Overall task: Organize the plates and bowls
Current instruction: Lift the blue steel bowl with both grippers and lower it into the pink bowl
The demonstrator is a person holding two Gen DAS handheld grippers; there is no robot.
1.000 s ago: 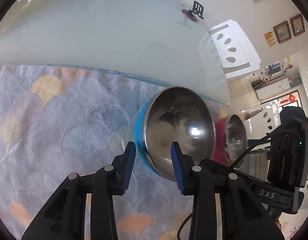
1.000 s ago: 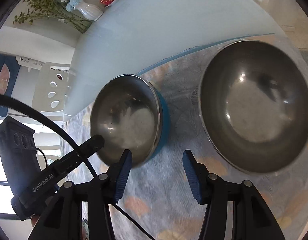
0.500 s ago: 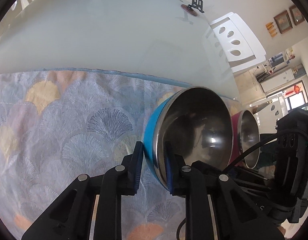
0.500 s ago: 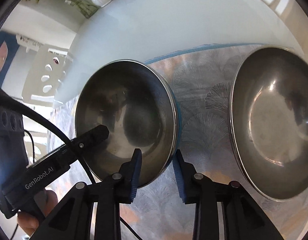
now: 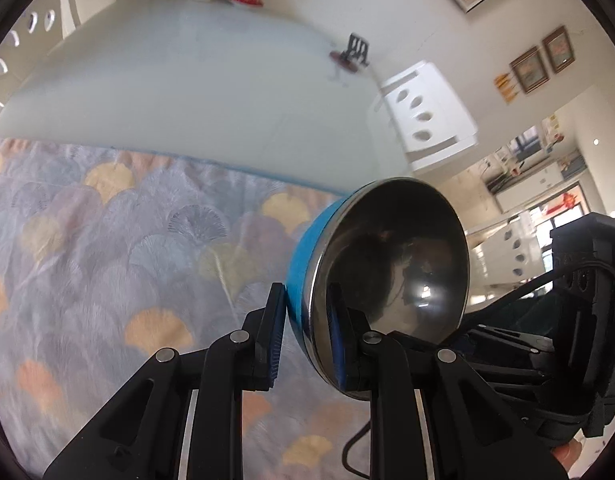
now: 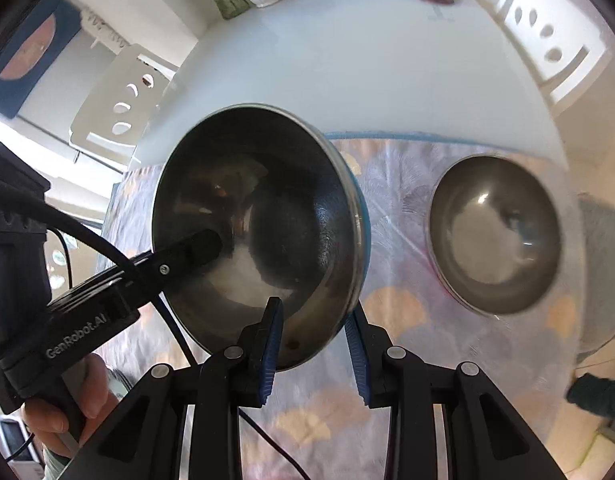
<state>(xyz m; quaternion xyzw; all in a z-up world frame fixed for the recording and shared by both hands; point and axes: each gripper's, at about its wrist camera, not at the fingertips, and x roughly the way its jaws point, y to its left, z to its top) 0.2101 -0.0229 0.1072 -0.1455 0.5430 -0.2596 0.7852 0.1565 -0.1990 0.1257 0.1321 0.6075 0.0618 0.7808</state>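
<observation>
Blue bowl (image 5: 307, 252), steel-lined, tilted, over the patterned cloth (image 5: 87, 260) on the white surface (image 5: 187, 80): left gripper (image 5: 303, 336) has its jaws closed on the bowl's rim, one pad outside on the blue wall, one inside. Right gripper (image 6: 313, 344) has its jaws about the near rim of the same bowl, inner pad at the steel, outer pad just beside the rim; contact cannot be told. Second steel bowl (image 6: 495, 236) lies on the cloth, well apart to the blue bowl's right.
</observation>
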